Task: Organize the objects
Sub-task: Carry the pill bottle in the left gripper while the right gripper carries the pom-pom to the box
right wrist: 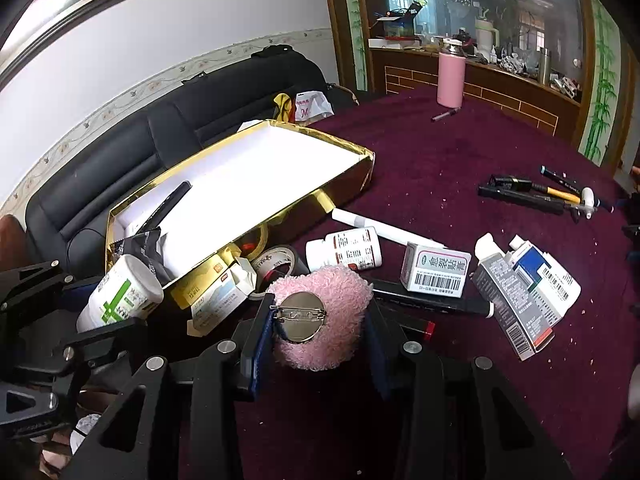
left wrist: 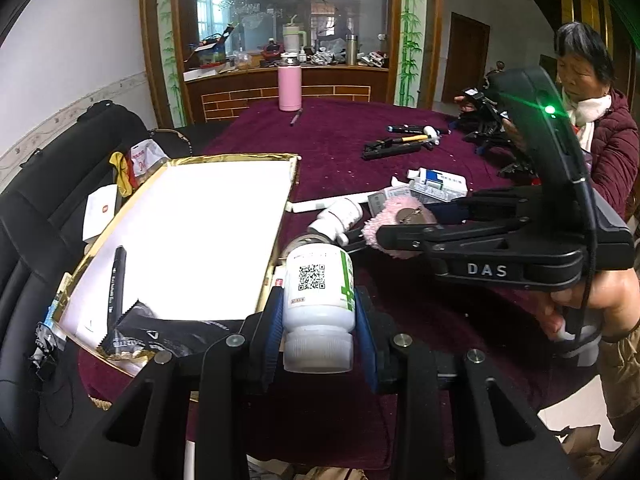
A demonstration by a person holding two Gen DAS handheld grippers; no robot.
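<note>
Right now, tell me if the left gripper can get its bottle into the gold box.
Probably yes. The left gripper holds the white bottle right beside the gold box, whose white floor lies mostly bare; only a marker and black packet sit near.

Gold box (right wrist: pixel 352 184) floor lies mostly bare; boxes (right wrist: pixel 436 268) crowd the cloth (right wrist: pixel 460 152).

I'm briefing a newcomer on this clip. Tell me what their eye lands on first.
Both grippers are full: the left gripper clamps a white bottle with a QR code, beside the near corner of the gold box. The right gripper grips a pink plush badge, metal pin-back facing the camera, above the maroon cloth. Medicine boxes and another bottle lie scattered just beyond.
</note>
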